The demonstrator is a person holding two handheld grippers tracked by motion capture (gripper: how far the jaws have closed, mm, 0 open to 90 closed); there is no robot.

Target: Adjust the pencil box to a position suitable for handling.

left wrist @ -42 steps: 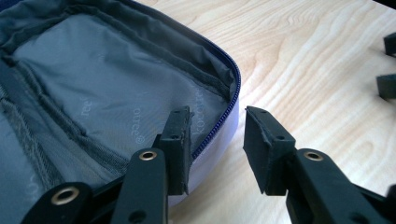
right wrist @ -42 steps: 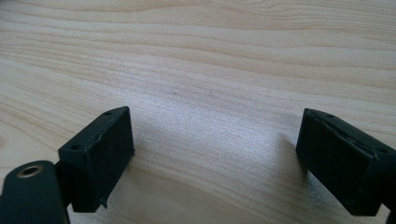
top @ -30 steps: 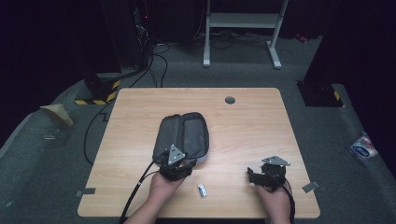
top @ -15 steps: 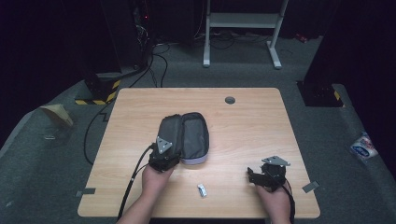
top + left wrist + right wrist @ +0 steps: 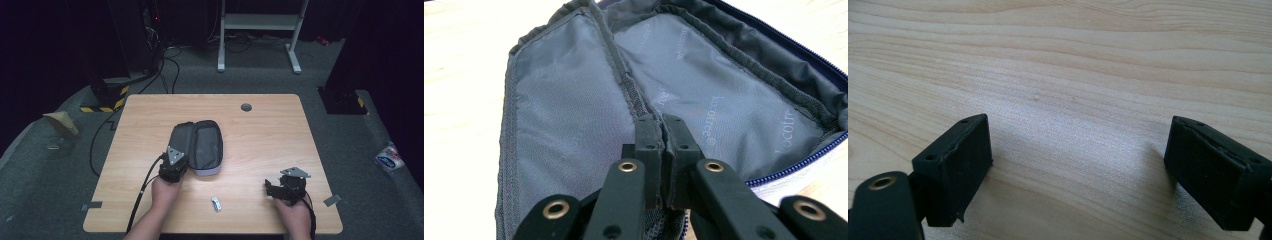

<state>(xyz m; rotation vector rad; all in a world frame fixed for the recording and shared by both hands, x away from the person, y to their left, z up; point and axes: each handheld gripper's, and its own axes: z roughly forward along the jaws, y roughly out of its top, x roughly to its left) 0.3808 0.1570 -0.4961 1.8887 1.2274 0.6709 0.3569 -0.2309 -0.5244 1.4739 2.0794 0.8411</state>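
The left hand-held gripper (image 5: 663,150) was clamped on the open pouch's (image 5: 197,146) inner seam near the counter's (image 5: 270,125) middle; the right hand-held gripper (image 5: 1078,175) rested apart by the front edge. A tug might slip the thin fabric.

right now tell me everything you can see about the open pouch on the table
The pouch is a soft fabric case, lying flat and unzipped near the middle of the wooden table. Its two halves are spread open, showing a grey woven lining with faint printed lettering and stitched, ruffled edges. A dark blue zipper runs round the rim, and the outside looks pale at the near edge. Nothing shows inside it. The left tool is shut on the fabric ridge between the halves, at the end nearest the person.
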